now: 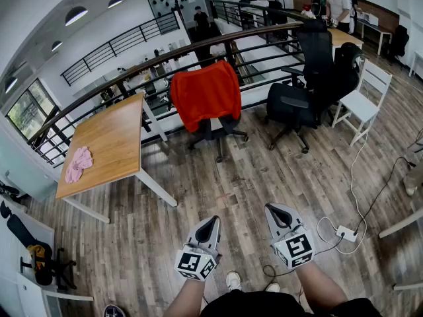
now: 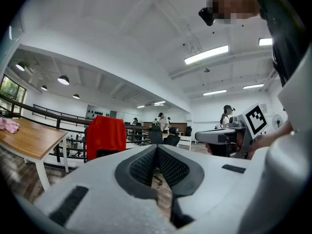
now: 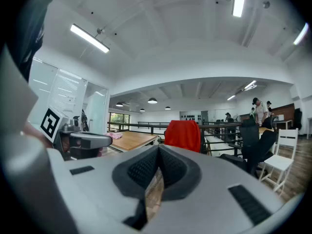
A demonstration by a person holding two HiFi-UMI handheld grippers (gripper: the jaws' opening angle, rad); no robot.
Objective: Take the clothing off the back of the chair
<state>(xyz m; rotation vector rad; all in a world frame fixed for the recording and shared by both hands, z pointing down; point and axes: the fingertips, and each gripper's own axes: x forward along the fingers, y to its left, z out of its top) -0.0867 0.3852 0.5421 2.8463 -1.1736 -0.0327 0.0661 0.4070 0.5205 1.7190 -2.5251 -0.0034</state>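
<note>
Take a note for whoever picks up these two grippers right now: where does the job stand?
Left gripper: shut, empty, pointing level.
Right gripper: shut, empty, level beside it.
Red fabric garment: draped over the back of the black swivel office chair, well ahead of both grippers.
Done: nothing; the garment is untouched.
Left: walk up, open a gripper, grip the garment and lift it off the chair back.

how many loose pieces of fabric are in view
2: a red garment draped over the back of the black office chair, and a crumpled pink cloth on the light wooden table. Others may be hidden.
</note>
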